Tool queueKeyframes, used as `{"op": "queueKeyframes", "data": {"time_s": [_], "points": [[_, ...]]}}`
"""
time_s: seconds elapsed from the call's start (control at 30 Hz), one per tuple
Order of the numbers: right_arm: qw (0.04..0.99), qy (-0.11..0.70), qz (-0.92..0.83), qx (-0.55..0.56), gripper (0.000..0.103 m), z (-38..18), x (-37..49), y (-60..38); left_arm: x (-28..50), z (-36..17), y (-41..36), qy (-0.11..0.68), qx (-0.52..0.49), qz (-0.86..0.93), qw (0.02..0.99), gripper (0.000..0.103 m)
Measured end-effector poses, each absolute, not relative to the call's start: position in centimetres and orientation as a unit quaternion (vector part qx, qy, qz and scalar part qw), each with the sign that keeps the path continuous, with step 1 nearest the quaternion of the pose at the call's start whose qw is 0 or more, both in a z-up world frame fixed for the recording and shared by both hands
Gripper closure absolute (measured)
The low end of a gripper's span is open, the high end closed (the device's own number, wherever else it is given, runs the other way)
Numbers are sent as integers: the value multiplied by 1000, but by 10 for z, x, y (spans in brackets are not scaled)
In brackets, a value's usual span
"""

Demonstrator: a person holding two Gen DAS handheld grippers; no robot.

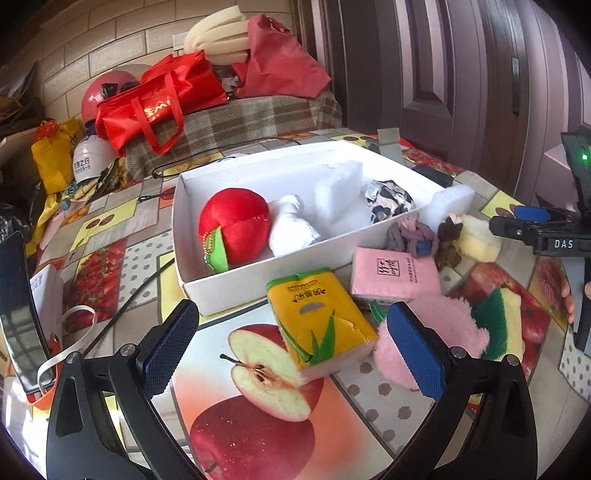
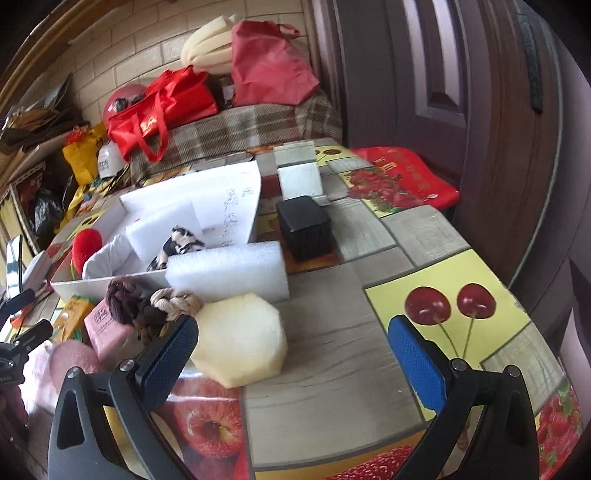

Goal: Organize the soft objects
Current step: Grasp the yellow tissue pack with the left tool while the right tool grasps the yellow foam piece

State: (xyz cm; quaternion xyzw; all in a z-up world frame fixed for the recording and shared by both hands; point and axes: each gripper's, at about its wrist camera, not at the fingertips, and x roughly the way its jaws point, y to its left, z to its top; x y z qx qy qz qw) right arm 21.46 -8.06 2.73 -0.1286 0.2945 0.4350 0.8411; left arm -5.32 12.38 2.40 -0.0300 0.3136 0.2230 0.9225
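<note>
A white box [image 1: 258,284] on the table holds a red plush apple [image 1: 234,229], a white sock [image 1: 291,229], white foam [image 1: 338,195] and a patterned cloth [image 1: 391,199]. In front of it lie a yellow tissue pack [image 1: 321,317], a pink tissue pack [image 1: 395,273], a pink plush [image 1: 436,325], a green-yellow sponge [image 1: 498,325], hair ties [image 1: 410,232] and a cream sponge [image 2: 240,339]. My left gripper [image 1: 295,350] is open, its fingers either side of the yellow pack. My right gripper [image 2: 295,362] is open beside the cream sponge. A white foam block [image 2: 229,273] lies by the box.
A black box [image 2: 304,227] and a white box [image 2: 299,177] stand behind the foam. A black cable [image 1: 129,302] runs left of the box. Red bags [image 1: 155,99] and cream foam rolls [image 1: 218,33] pile on a plaid bench. A dark door [image 2: 443,92] stands at the right.
</note>
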Motion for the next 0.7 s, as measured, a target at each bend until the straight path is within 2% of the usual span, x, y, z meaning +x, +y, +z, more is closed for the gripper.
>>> {"op": "queueKeyframes", "data": {"time_s": [0.2, 0.37, 0.4, 0.47, 0.5, 0.53, 0.7], "points": [[807, 316, 451, -214, 0, 12, 205, -46, -36, 11, 131, 368, -42, 211, 904, 0], [795, 340, 444, -234, 2, 3, 212, -32, -23, -4, 147, 420, -87, 195, 882, 10], [793, 345, 443, -237, 10, 2, 214, -32, -23, -5, 147, 419, -91, 190, 883, 14], [792, 342, 449, -232, 17, 5, 213, -34, -24, -4, 145, 414, -91, 186, 886, 27], [792, 338, 453, -230, 31, 6, 212, -36, -25, -3, 144, 410, -88, 185, 889, 40], [793, 333, 455, -230, 38, 7, 210, -37, -27, -1, 142, 405, -83, 188, 891, 41], [806, 304, 460, -213, 39, 17, 199, -51, -48, 16, 128, 342, -56, 210, 914, 49]]}}
